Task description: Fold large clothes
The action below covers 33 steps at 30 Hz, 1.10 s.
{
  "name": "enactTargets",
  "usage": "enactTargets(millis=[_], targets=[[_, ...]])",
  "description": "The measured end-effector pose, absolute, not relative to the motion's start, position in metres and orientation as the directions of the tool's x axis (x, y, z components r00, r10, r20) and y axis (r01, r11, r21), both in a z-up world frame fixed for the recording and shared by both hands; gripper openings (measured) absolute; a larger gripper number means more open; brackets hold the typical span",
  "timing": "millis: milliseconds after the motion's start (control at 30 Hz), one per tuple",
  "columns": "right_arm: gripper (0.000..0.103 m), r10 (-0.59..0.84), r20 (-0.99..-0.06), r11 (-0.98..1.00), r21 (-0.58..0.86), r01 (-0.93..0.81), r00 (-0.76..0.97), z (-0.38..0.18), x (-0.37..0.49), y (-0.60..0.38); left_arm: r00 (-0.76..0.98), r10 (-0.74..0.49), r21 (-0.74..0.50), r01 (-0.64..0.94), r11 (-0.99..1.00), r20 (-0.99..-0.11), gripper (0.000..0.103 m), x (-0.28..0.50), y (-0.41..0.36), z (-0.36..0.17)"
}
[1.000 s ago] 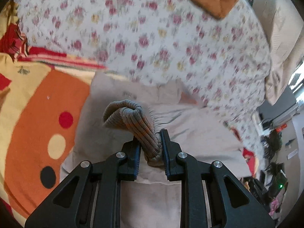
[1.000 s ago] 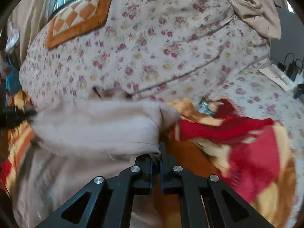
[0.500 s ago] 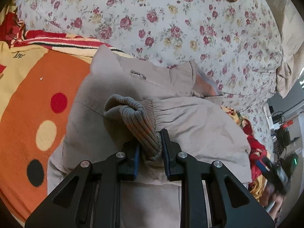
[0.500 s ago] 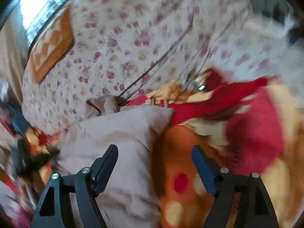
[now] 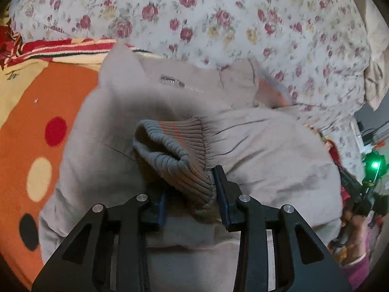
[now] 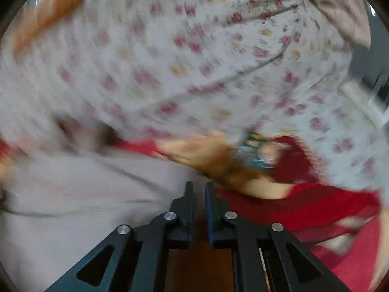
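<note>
A beige zip-up jacket [image 5: 267, 150] lies folded on the bed, its zipper [image 5: 180, 84] toward the far side. Its ribbed grey-brown sleeve cuff [image 5: 175, 150] sits between the fingers of my left gripper [image 5: 190, 189]. The jaws are opening: the cuff still leans on the right finger, and a dark gap shows at the left pad. In the blurred right wrist view, the jacket [image 6: 73, 194] fills the lower left. My right gripper [image 6: 199, 187] is shut with nothing between its fingers, just past the jacket's right edge.
An orange blanket [image 5: 36, 112] with red, cream and black dots lies under the jacket. A floral sheet [image 5: 218, 17] covers the bed beyond. Red and yellow blanket folds [image 6: 316, 206] lie right of the jacket. A device with a green light [image 5: 374, 165] shows at the right edge.
The left jaws have spread off the cuff while the gripper sank toward the jacket. The right gripper opened wide, let go of the jacket's edge, then shut empty and swung sideways.
</note>
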State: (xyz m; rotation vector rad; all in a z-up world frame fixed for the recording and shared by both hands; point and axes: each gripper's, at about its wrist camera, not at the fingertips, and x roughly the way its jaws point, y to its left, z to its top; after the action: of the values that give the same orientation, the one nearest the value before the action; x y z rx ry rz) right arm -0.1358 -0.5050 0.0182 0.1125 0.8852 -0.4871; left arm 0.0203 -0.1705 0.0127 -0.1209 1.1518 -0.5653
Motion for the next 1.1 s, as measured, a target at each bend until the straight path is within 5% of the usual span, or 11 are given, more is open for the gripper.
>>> enactTargets(millis=[100,167,233,367,567,867,1100], targets=[[0.008,-0.229,-0.817,0.86,0.085,0.504,0.529,0.017,-0.155,-0.525,0.3,-0.485,-0.361,0.385,0.85,-0.822,0.037,0.017,-0.166,0.021],[0.009,-0.209,-0.785,0.855,0.142,0.498,0.583,0.036,-0.177,-0.523,0.333,-0.466,-0.343,0.365,0.865,-0.82,0.053,0.017,-0.159,0.031],[0.012,-0.183,-0.763,0.879,0.156,0.452,0.62,0.053,-0.189,-0.511,0.388,-0.468,-0.352,0.335,0.874,-0.794,0.057,0.015,-0.147,0.046],[0.046,-0.063,-0.728,0.929,0.207,0.307,0.683,0.068,-0.207,-0.471,0.487,-0.449,-0.351,0.284,0.892,-0.749,0.057,0.009,-0.133,0.064],[0.046,-0.115,-0.878,0.947,0.044,0.317,0.465,0.001,-0.207,-0.444,0.449,-0.411,-0.308,0.287,0.907,-0.793,0.057,0.007,-0.14,0.05],[0.048,-0.132,-0.764,0.947,0.091,0.307,0.632,0.061,-0.197,-0.428,0.403,-0.311,-0.231,0.235,0.944,-0.861,0.057,0.017,-0.151,0.02],[0.048,-0.201,-0.831,0.927,0.01,0.376,0.518,0.003,-0.127,-0.444,0.404,-0.282,-0.202,0.23,0.952,-0.87,0.06,0.025,-0.162,0.018]])
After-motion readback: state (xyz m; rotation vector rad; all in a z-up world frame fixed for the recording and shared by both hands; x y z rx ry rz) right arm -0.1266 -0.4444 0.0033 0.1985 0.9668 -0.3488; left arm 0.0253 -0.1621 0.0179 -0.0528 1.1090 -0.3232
